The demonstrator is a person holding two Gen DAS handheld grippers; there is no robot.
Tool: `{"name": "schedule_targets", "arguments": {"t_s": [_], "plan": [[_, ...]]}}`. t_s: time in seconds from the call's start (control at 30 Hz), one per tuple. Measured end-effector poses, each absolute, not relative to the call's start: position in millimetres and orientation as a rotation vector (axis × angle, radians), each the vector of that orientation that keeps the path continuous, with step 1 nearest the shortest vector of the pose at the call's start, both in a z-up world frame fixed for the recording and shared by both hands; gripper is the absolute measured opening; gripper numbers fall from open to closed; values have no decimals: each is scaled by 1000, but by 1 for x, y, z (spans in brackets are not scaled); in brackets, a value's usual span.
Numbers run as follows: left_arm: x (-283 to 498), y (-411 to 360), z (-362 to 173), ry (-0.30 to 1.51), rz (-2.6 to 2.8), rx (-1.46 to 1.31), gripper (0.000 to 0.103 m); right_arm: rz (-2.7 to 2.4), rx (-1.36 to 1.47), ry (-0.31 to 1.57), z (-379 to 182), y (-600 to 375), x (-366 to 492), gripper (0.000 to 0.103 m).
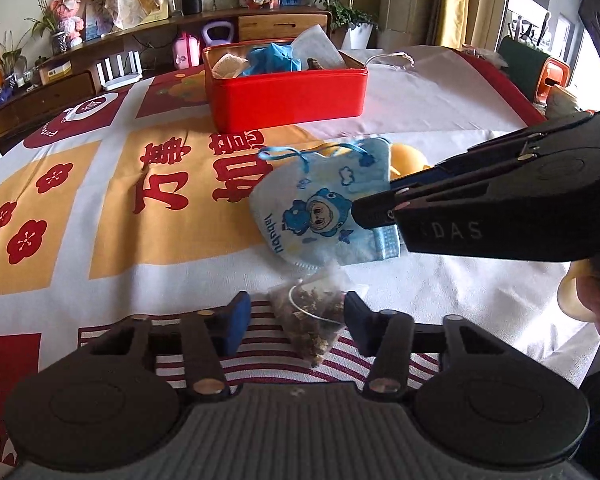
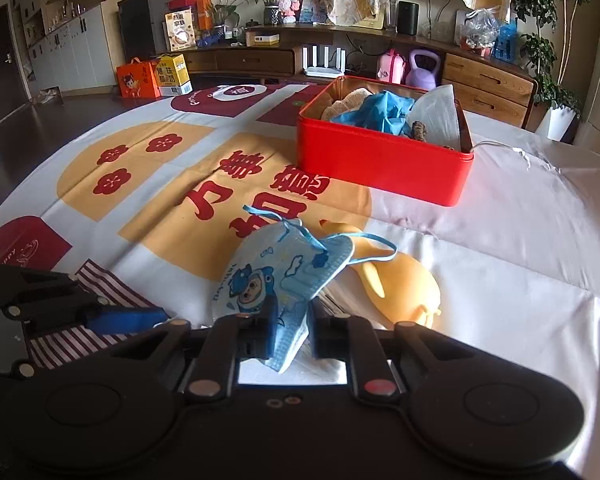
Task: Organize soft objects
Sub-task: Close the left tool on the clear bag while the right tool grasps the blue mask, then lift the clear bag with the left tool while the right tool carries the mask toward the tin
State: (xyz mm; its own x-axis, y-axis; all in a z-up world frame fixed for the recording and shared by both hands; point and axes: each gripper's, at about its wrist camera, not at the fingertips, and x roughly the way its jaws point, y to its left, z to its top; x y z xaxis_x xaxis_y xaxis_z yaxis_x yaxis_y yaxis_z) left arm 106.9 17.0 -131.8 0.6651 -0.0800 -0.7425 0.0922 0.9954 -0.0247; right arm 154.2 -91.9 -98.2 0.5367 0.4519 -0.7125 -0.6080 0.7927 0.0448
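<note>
Two grippers work low over the counter point(image 1: 440, 96), which wears a white cloth printed with red and orange blocks. The right gripper point(image 2: 290, 334) has its jaws pinched tight on the near edge of the blue mask point(image 2: 276, 276), the cartoon print facing up and the ear loops trailing toward the far side. From the left wrist view the same gripper point(image 1: 360, 212) reaches in from the right, its tips clamped on the mask point(image 1: 320, 208).

The left gripper point(image 1: 296, 320) sits nearer, over the striped patch of the cloth, jaws at a middling width either side of the tea bag point(image 1: 312, 316). That clear little pouch of dried leaves lies on the counter between the blue pads point(image 1: 238, 320); the right pad is at its edge and the left stands just off it, so whether they squeeze it I cannot tell.

Just right of the mask lies a yellow toy point(image 2: 396, 284), partly tucked under it. Farther off stands the red tin point(image 2: 380, 160), open, with a blue cloth point(image 2: 380, 112), a white mask point(image 2: 440, 112) and other soft bits inside. A white string point(image 2: 508, 148) lies to the right of the tin.
</note>
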Motion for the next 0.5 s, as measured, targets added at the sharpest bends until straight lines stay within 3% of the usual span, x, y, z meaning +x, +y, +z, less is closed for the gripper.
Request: {"name": "schedule_targets", "arguments": {"t_s": [0.13,0.5], "plan": [[106,17,-131,833,-104,15,33,638,-200,769,-94,-94,153,1],[106,26,-124,825,-84,-31,14,635,-138,719,-77,-104,144,0]]}}
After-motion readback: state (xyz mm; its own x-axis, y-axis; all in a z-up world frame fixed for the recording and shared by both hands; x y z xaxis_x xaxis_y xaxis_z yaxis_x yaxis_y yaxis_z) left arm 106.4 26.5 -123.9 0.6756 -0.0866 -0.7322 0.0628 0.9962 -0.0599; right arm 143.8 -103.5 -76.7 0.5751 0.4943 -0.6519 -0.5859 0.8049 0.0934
